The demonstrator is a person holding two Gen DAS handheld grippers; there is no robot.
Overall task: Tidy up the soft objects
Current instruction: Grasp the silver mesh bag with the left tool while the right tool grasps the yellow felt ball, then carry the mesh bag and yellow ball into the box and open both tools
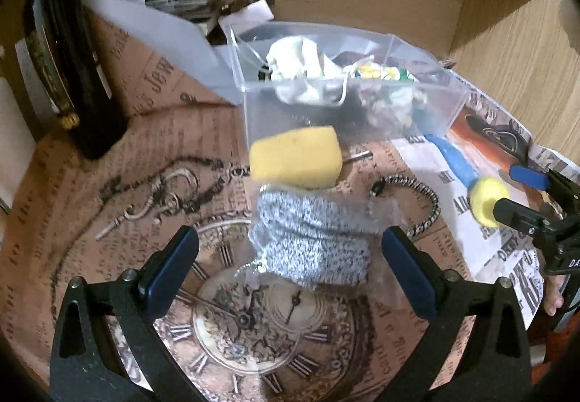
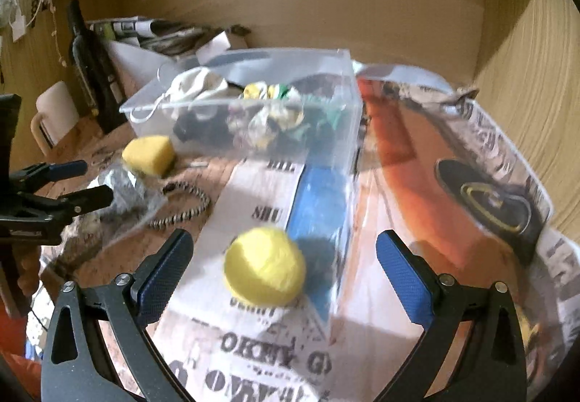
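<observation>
1. Wooden alcove behind, worktop (image 1: 72,191) papered in newsprint and a clock-face print, cluttered with chains and a dark bottle (image 1: 61,75).
2. Clear plastic box (image 1: 326,104) at the back, already holding a crumpled white cloth (image 1: 297,65) and bright wrappers.
3. Left tongs (image 1: 290,275) spread wide, gripping nothing, either side of a speckled grey knit (image 1: 311,239) in a clear bag; yellow sponge (image 1: 295,157) just beyond, touching the box front.
4. Right tongs (image 2: 284,275) likewise wide open and empty, framing a yellow ball (image 2: 264,264) lying on the newsprint near a blue strip.
5. Probably all light and squashy: knit likely slippery in its bag, best pinched across the bunched middle; sponge across its short sides; ball across its widest part, gently, lest it roll or pop free.
</observation>
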